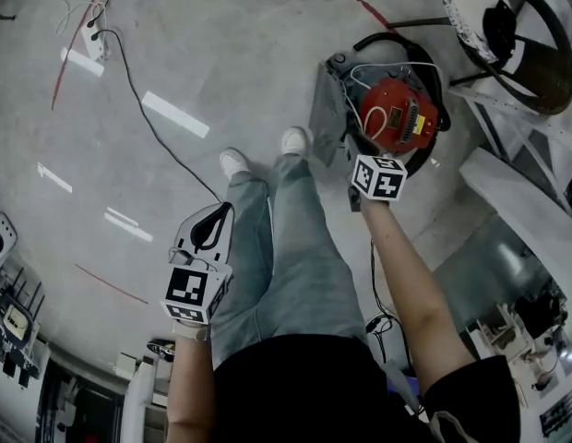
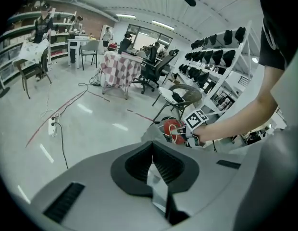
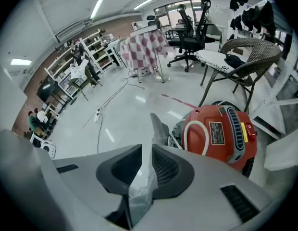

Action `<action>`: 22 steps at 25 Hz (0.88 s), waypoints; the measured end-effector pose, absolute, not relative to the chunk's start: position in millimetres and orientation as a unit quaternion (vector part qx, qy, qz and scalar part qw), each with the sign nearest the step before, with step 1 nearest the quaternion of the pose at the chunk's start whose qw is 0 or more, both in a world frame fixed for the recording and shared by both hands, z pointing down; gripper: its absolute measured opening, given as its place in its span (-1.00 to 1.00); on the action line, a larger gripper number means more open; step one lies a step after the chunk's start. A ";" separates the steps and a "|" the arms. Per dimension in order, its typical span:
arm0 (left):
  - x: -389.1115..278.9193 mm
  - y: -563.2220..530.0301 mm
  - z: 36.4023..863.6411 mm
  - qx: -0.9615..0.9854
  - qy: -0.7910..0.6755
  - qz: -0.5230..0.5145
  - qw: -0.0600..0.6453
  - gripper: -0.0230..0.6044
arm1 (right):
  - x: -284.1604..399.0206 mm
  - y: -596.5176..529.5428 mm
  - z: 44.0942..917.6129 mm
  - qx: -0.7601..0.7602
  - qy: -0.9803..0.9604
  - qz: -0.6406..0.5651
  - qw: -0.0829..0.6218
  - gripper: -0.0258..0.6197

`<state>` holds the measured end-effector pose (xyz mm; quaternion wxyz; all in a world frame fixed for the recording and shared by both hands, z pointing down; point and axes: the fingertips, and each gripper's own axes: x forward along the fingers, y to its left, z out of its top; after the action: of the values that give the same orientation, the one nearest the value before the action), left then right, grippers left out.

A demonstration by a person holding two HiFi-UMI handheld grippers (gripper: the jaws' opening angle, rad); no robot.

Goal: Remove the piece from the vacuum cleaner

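Note:
A red canister vacuum cleaner point(image 1: 397, 113) point(image 3: 218, 134) point(image 2: 171, 129) stands on the floor, ringed by its black hose. A grey flat piece point(image 1: 327, 109) point(image 3: 159, 126) stands upright against its left side. My right gripper point(image 1: 364, 155) point(image 3: 149, 153) is shut and reaches down beside the vacuum's base. The grey piece rises just beyond its tips, and I cannot tell whether they touch. My left gripper point(image 1: 220, 215) point(image 2: 152, 159) is shut on nothing and hangs well off to the left, above bare floor. In the left gripper view, the right gripper point(image 2: 193, 129) shows at the vacuum.
The person's shoes point(image 1: 235, 161) stand just left of the grey piece. A wicker chair point(image 1: 521, 35) point(image 3: 240, 52) sits behind the vacuum. White benches point(image 1: 526, 201) crowd the right side. A power strip point(image 1: 94, 40) with a black cable lies on the floor far left.

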<state>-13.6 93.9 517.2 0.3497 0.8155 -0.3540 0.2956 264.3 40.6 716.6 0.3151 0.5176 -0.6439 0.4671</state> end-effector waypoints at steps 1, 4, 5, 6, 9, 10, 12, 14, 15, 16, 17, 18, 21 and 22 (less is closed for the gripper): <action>-12.8 95.3 524.2 0.813 -0.353 0.291 0.360 -0.87 | 265.5 40.8 724.1 0.519 -0.641 0.467 0.319 -0.69; -13.6 100.6 544.4 0.798 -0.360 0.280 0.394 -0.87 | 269.5 42.8 745.7 0.527 -0.630 0.467 0.328 -0.67; -14.2 102.2 550.8 0.794 -0.362 0.278 0.401 -0.87 | 271.2 43.4 752.6 0.530 -0.626 0.467 0.331 -0.67; -14.9 103.6 556.8 0.792 -0.362 0.278 0.406 -0.87 | 273.2 43.7 759.3 0.533 -0.622 0.466 0.334 -0.66; -18.4 105.7 573.6 0.787 -0.361 0.279 0.415 -0.87 | 279.5 43.5 778.1 0.541 -0.610 0.466 0.342 -0.66; -19.4 106.4 578.6 0.785 -0.361 0.279 0.419 -0.87 | 281.7 43.3 783.6 0.544 -0.607 0.467 0.343 -0.65; -21.2 109.1 587.6 0.781 -0.360 0.276 0.428 -0.87 | 284.3 42.9 792.2 0.548 -0.601 0.468 0.345 -0.65; -23.8 113.0 595.5 0.777 -0.359 0.276 0.436 -0.87 | 280.4 41.9 798.0 0.544 -0.603 0.465 0.351 -0.66; -25.1 115.2 599.3 0.775 -0.358 0.278 0.439 -0.87 | 277.4 41.3 800.5 0.542 -0.604 0.463 0.357 -0.65; -25.9 117.3 603.1 0.774 -0.357 0.279 0.442 -0.87 | 275.6 40.8 803.0 0.541 -0.603 0.460 0.364 -0.65; -26.3 119.2 606.5 0.772 -0.355 0.281 0.445 -0.87 | 275.6 40.3 804.9 0.544 -0.598 0.456 0.372 -0.65; -26.5 121.0 609.3 0.771 -0.353 0.281 0.448 -0.87 | 276.8 40.1 806.3 0.549 -0.593 0.451 0.379 -0.65; -27.5 125.7 615.7 0.770 -0.349 0.279 0.456 -0.87 | 280.5 41.1 807.7 0.568 -0.574 0.435 0.398 -0.65; -28.3 126.9 618.0 0.770 -0.347 0.280 0.457 -0.87 | 281.3 41.4 807.5 0.574 -0.569 0.429 0.403 -0.65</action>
<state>-28.3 126.9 618.0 0.4575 0.7696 -0.3468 0.2795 281.3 41.4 807.5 0.4035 0.5742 -0.5688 0.4290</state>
